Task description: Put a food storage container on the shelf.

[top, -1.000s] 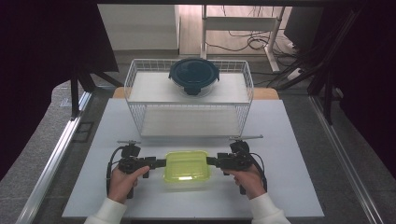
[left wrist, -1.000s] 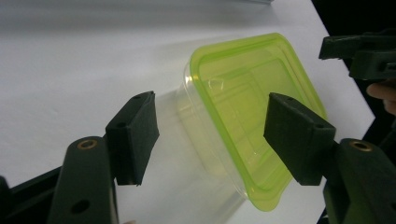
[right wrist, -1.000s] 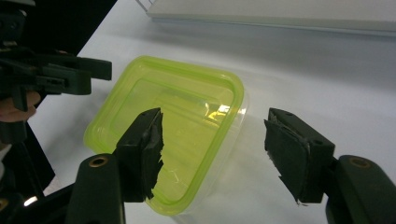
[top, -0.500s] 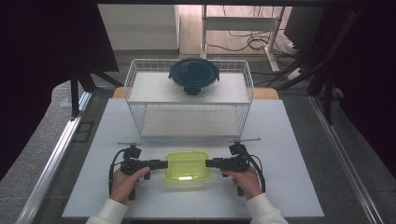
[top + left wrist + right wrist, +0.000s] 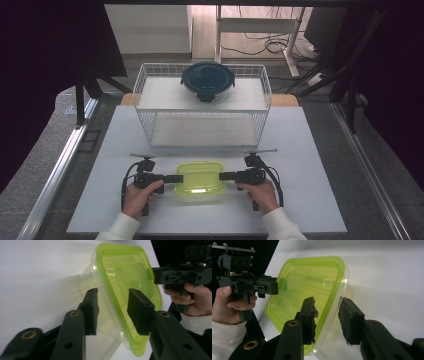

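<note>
A clear plastic container with a lime-green lid [image 5: 200, 177] lies near the front of the white table. My left gripper [image 5: 179, 178] holds its left end and my right gripper [image 5: 223, 175] its right end. In the left gripper view the container's edge [image 5: 125, 277] sits between the left gripper's [image 5: 112, 291] pads, one on the lid and one on the clear wall. The right gripper view shows the container [image 5: 312, 282] clamped the same way by the right gripper [image 5: 327, 300]. Both pairs of jaws have just been closing on it.
A white wire rack [image 5: 202, 107] stands behind the container. A dark blue round lidded bowl [image 5: 207, 80] sits on its upper shelf. The white table [image 5: 310, 150] has bare room to either side. Dark floor and metal rails border it.
Both grippers stay at the container's two ends. The right hand has sunk slightly. The container lies in the same spot.
</note>
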A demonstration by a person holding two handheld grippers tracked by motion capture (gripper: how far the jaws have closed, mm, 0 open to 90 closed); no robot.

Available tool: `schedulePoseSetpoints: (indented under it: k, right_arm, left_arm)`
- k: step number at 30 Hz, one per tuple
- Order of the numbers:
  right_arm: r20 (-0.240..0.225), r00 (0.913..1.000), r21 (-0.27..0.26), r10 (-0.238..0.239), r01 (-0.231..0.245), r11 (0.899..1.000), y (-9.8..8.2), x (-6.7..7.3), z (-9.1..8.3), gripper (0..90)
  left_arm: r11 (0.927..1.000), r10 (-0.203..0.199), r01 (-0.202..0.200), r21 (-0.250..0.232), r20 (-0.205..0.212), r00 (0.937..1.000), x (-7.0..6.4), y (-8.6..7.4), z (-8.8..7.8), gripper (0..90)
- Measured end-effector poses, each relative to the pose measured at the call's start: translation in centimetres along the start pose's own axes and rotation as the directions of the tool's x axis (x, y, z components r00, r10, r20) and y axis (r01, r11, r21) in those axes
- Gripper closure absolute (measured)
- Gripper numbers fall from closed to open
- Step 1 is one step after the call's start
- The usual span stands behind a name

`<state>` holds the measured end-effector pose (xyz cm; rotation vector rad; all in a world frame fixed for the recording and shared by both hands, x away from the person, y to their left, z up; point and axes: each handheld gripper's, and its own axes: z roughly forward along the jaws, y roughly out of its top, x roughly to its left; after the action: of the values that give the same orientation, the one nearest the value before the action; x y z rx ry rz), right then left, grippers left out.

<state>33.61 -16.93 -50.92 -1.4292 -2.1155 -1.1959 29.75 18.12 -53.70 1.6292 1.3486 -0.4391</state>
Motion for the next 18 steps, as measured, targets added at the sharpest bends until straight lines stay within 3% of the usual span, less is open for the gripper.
schedulePoseSetpoints:
  k: [4, 11, 18]
  right_arm:
    - [0.006, 0.9998, 0.008, 0.019, -0.019, 1.000, -0.2, -0.2, 0.1, 71.6]
    - [0.001, 0.9994, -0.010, 0.036, -0.036, 0.999, -0.2, -0.1, -0.3, 75.1]
    - [0.005, 0.9999, -0.021, 0.012, -0.012, 1.000, 0.0, 0.4, -0.8, 76.5]
  left_arm:
    - [0.9996, -0.021, 0.021, -0.018, 0.000, 0.9998, -0.2, -0.1, 0.0, 71.3]
    - [0.9994, -0.019, 0.019, -0.030, -0.002, 0.9998, -0.7, -0.2, -0.2, 74.5]
    - [0.9994, -0.012, 0.011, -0.033, -0.009, 0.9999, -1.2, -0.2, -0.4, 76.6]
